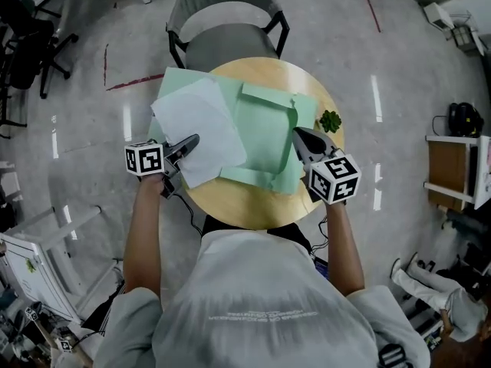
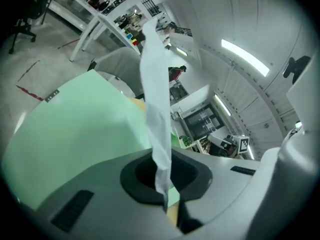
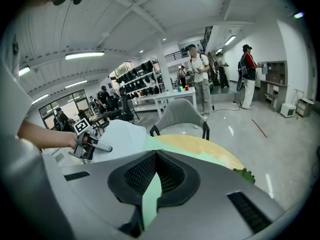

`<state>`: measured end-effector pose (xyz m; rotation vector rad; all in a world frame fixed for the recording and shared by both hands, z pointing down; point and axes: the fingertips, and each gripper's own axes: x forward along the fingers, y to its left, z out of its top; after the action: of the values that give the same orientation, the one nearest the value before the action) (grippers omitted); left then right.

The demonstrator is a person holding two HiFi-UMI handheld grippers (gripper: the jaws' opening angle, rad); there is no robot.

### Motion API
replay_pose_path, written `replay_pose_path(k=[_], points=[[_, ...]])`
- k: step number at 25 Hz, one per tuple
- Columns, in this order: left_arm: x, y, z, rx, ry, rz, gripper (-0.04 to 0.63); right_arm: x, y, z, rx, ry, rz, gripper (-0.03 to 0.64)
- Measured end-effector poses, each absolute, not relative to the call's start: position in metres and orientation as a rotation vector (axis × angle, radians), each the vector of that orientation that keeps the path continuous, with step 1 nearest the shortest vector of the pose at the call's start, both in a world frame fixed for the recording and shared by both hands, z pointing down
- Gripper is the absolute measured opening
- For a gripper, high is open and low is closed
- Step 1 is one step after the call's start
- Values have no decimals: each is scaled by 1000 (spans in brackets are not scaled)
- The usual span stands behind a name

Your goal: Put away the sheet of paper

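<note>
Lettering on my shirt is illegible; left gripper pinches the sheet of paper, right gripper clamps the green folder.

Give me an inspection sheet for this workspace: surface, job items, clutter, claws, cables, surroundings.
Surface: round wooden table, largely covered by an open green folder.
Job's things: white sheet of paper, held over the folder's left part.
Clutter: small green sprig near the table's right edge.
Grippers: left claw shut on the sheet; right claw shut on the folder's edge.
Cables: black cable hanging below the left claw.
Surroundings: grey chair behind the table.
</note>
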<state>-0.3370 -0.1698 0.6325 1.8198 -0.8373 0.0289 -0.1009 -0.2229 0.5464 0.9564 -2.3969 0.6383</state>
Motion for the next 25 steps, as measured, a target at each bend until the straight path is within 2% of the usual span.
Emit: replay_pose_path(k=[16, 19, 25], points=[[-309, -186, 698, 1759, -660, 200, 28, -75, -201, 574, 1039, -2312, 762, 28], [-310, -186, 703, 1755, -680, 234, 125, -70, -198, 575, 1050, -2304, 780, 28], [-323, -189, 708, 1732, -744, 239, 203, -68, -190, 581, 1048, -2290, 793, 29]])
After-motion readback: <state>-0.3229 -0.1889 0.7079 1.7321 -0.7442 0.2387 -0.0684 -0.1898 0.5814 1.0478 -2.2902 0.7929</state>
